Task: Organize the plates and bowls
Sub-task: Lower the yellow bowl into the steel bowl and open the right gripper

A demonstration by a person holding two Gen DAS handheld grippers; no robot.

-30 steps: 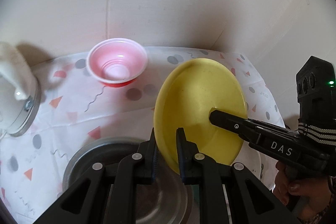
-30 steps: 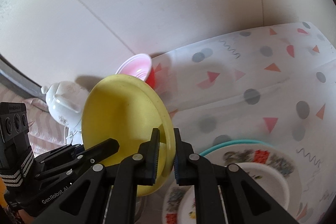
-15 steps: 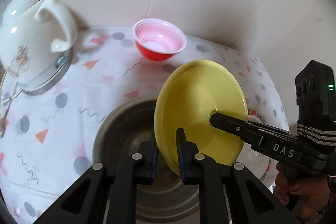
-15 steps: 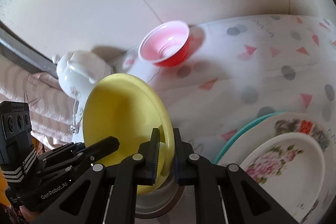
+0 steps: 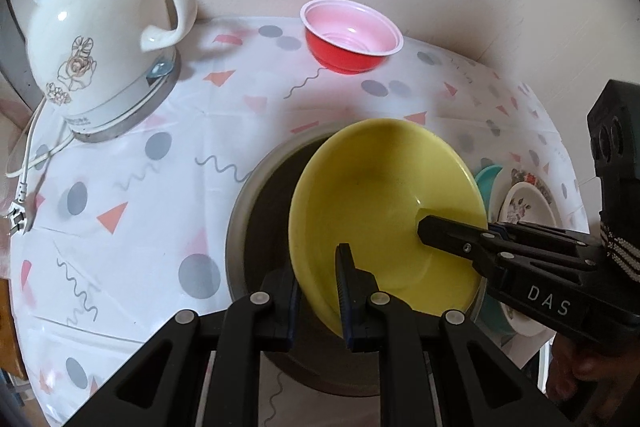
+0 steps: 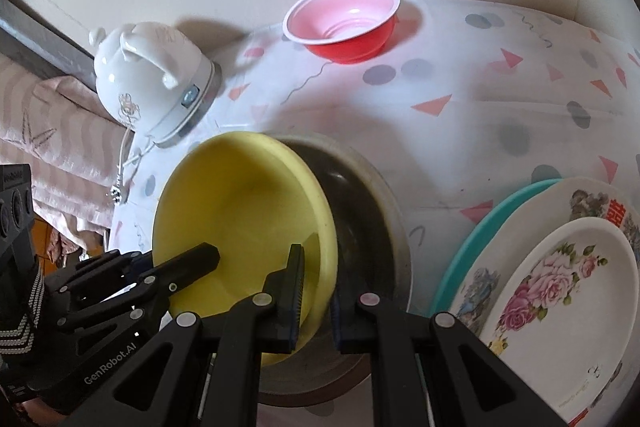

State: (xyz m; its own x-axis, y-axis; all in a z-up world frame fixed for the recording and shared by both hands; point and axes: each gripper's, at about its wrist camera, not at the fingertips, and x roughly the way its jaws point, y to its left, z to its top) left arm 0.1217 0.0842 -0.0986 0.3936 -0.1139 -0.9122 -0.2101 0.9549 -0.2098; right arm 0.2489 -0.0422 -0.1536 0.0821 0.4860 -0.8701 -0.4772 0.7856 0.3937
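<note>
A yellow bowl (image 5: 380, 195) (image 6: 240, 211) hangs tilted just above a grey metal bowl (image 5: 244, 211) (image 6: 376, 187) on the patterned tablecloth. My left gripper (image 5: 320, 267) is shut on the yellow bowl's near rim, one finger inside and one outside. My right gripper (image 6: 316, 275) is shut on the opposite rim in the same way. Each gripper shows in the other's view, the right gripper (image 5: 440, 227) at the right and the left gripper (image 6: 192, 259) at the lower left. A red bowl (image 5: 352, 39) (image 6: 344, 23) with a pale inside stands by the far wall.
A white kettle (image 5: 104, 39) (image 6: 152, 75) on its base stands at the back left, its cord trailing off the table edge. A stack of flowered plates (image 6: 560, 287) (image 5: 528, 203) on a teal plate (image 6: 480, 219) lies to the right of the metal bowl. Striped fabric (image 6: 60, 131) lies beyond the left edge.
Both grippers have carried the yellow bowl leftward and down, so it now hangs over the metal bowl. The kettle has come fully into the left wrist view.
</note>
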